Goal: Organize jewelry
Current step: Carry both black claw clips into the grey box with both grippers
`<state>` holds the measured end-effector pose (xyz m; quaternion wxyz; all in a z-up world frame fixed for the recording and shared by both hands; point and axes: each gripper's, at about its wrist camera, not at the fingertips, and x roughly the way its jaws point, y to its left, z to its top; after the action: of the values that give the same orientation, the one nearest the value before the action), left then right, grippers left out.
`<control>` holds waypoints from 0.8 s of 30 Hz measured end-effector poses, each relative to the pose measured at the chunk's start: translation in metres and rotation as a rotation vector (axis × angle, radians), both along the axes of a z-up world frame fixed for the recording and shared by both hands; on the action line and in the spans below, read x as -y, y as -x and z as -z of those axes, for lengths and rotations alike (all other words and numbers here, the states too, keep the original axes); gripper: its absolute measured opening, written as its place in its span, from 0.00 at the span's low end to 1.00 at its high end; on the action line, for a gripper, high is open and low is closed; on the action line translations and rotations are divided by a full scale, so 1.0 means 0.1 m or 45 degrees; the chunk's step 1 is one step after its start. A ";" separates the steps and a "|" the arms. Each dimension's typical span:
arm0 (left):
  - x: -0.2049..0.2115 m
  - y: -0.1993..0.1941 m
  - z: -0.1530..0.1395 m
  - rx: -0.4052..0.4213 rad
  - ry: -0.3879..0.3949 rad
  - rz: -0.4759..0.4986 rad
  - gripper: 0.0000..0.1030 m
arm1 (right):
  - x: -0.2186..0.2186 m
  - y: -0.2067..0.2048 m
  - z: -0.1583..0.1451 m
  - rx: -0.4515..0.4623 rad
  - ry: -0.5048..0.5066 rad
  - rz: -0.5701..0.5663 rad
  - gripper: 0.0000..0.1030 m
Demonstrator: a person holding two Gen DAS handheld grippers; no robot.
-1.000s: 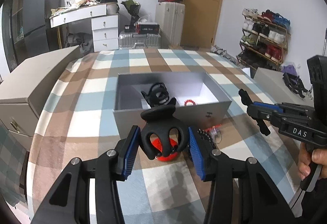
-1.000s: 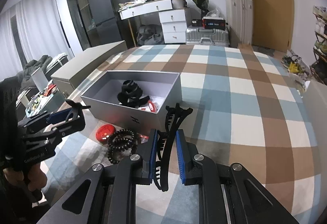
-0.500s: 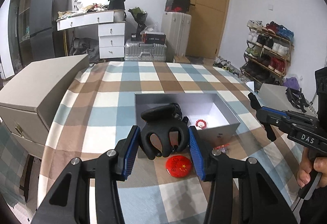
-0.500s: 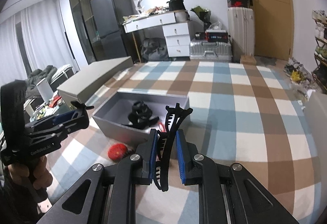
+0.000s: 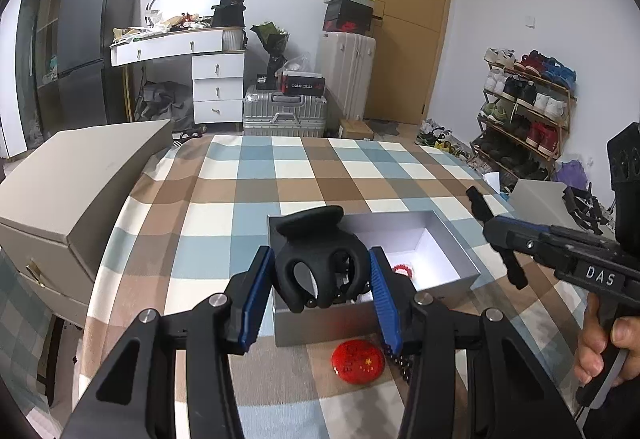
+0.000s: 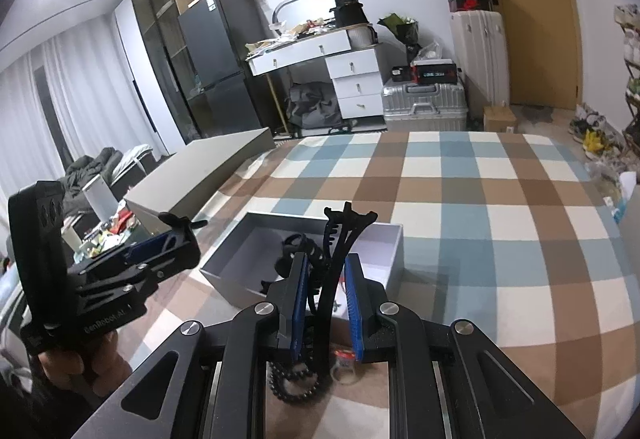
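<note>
My left gripper is shut on a rounded black hair claw clip, held above the near wall of the open grey box. My right gripper is shut on a thin black toothed hair clip, held above the box. The box holds black hair accessories and a red bead bracelet. A red round badge and a black bead bracelet lie on the checked cloth in front of the box. A small clear jar lies beside the beads.
A large grey box lid lies at the table's left edge. The checked tablecloth stretches behind and right of the box. The right gripper shows at the right in the left wrist view. Furniture and suitcases stand beyond the table.
Both grippers have risen and tilted up with their clips still held. The box and the loose items now sit lower and smaller in both views.
</note>
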<state>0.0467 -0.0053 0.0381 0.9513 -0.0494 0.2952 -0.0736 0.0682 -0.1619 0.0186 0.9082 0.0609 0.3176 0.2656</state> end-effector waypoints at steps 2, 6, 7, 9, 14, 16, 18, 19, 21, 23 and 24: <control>0.01 -0.04 0.01 -0.004 0.000 -0.001 0.40 | -0.02 -0.04 0.02 -0.013 -0.013 0.001 0.17; 0.02 -0.11 0.02 -0.007 -0.016 -0.005 0.40 | -0.06 -0.10 0.05 -0.036 -0.026 0.001 0.17; 0.03 -0.12 0.02 -0.006 -0.020 -0.006 0.40 | -0.07 -0.12 0.07 -0.040 -0.029 0.000 0.17; 0.04 -0.15 0.04 -0.013 -0.027 -0.005 0.40 | -0.09 -0.14 0.09 -0.049 -0.032 -0.003 0.17; 0.06 -0.19 0.08 -0.026 -0.032 -0.010 0.40 | -0.13 -0.21 0.14 -0.073 -0.040 -0.006 0.17; 0.06 -0.21 0.08 -0.032 -0.034 -0.010 0.40 | -0.13 -0.24 0.17 -0.086 -0.052 -0.007 0.17; 0.06 -0.23 0.08 -0.035 -0.036 -0.012 0.40 | -0.14 -0.26 0.19 -0.098 -0.060 -0.010 0.17; 0.07 -0.24 0.08 -0.036 -0.037 -0.012 0.40 | -0.14 -0.27 0.20 -0.101 -0.063 -0.011 0.17; 0.07 -0.26 0.09 -0.040 -0.043 -0.013 0.40 | -0.16 -0.29 0.21 -0.108 -0.061 -0.011 0.17; 0.08 -0.28 0.10 -0.042 -0.049 -0.016 0.40 | -0.17 -0.30 0.23 -0.116 -0.063 -0.016 0.17; 0.08 -0.29 0.10 -0.041 -0.054 -0.017 0.40 | -0.18 -0.31 0.24 -0.119 -0.060 -0.018 0.17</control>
<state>0.0755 -0.0134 0.0283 0.9477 -0.0325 0.3117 -0.0601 0.0994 -0.1438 -0.0054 0.8889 0.0926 0.3536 0.2762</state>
